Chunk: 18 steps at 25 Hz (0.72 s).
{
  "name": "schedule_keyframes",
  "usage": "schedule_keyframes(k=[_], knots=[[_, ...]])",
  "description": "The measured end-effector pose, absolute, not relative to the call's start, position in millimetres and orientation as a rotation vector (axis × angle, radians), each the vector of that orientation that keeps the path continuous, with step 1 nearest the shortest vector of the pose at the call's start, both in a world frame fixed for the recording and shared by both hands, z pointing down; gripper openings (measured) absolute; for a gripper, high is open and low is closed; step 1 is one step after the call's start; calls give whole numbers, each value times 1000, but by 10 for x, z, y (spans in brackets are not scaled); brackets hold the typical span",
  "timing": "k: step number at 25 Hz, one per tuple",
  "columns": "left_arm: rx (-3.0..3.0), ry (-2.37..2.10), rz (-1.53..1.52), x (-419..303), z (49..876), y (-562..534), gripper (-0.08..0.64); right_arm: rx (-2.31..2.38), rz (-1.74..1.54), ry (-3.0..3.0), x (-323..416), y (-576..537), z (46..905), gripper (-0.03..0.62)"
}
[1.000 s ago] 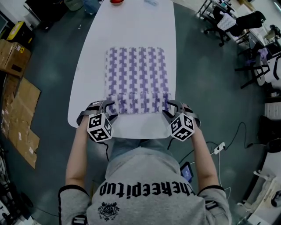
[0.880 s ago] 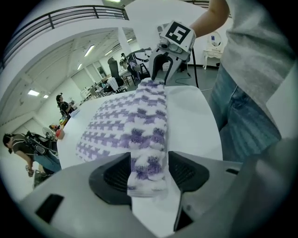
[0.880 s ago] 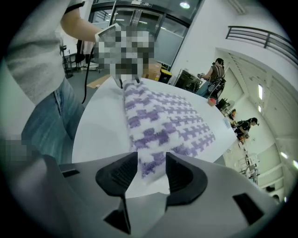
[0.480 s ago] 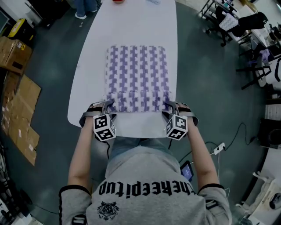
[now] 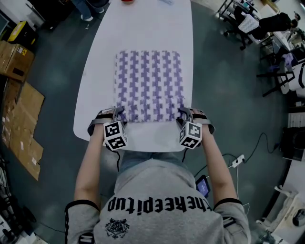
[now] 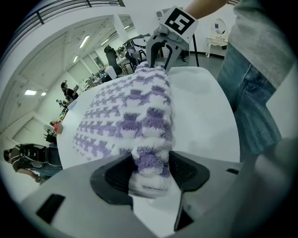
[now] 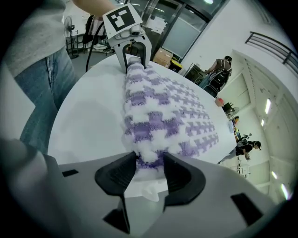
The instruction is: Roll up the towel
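A: Which step was this?
B: Early in the roll, I'd say. Left gripper (image 6: pixel 149 173) fingers were clamped on the left end of the roll (image 5: pixel 148 113). Right gripper (image 7: pixel 149 168) fingers had just been opening. The roll's right end sat between them, pressed on both sides, so a wide grip.
A: Where was the towel?
B: Purple-and-white towel (image 5: pixel 148 78) lay on the white surface (image 5: pixel 143 28). Near edge was turned over into a thin roll at the person's side, the rest flat beyond.
A: Next move?
B: Probably both ends had to turn over together, away from the person, kept level so the roll didn't cone.
A: Anything in the way?
B: No. Nothing lay on the flat part. A red object (image 5: pixel 127 1) sat at the surface's far end, well apart. Cardboard boxes (image 5: pixel 16 62) and office chairs (image 5: pixel 248 24) were on the floor, off to the sides.
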<state>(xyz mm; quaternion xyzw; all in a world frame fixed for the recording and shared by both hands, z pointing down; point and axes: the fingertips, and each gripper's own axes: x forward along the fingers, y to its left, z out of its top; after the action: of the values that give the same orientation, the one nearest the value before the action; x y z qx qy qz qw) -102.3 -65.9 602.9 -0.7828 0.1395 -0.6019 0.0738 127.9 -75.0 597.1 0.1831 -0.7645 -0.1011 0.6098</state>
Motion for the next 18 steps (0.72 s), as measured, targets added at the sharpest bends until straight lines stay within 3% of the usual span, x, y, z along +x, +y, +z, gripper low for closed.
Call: schedule_keyframes(k=[4, 6, 8, 10, 18], knots=[[-2371, 393, -1824, -992, 6004, -705, 249, 430, -213, -1754, 1315, -843, 5963, 169], [-2377, 386, -1835, -985, 5982, -735, 241, 440, -209, -1749, 1321, -903, 5938, 88], [-2368, 412, -1840, -992, 5984, -771, 230, 442, -204, -1747, 1315, -914, 5937, 57], [-2334, 459, -1839, -1018, 6005, -795, 135, 447, -195, -1755, 1297, -880, 5946, 46], [-2316, 431, -1856, -944, 5942, -603, 91, 437, -157, -1794, 1349, -675, 5892, 38]])
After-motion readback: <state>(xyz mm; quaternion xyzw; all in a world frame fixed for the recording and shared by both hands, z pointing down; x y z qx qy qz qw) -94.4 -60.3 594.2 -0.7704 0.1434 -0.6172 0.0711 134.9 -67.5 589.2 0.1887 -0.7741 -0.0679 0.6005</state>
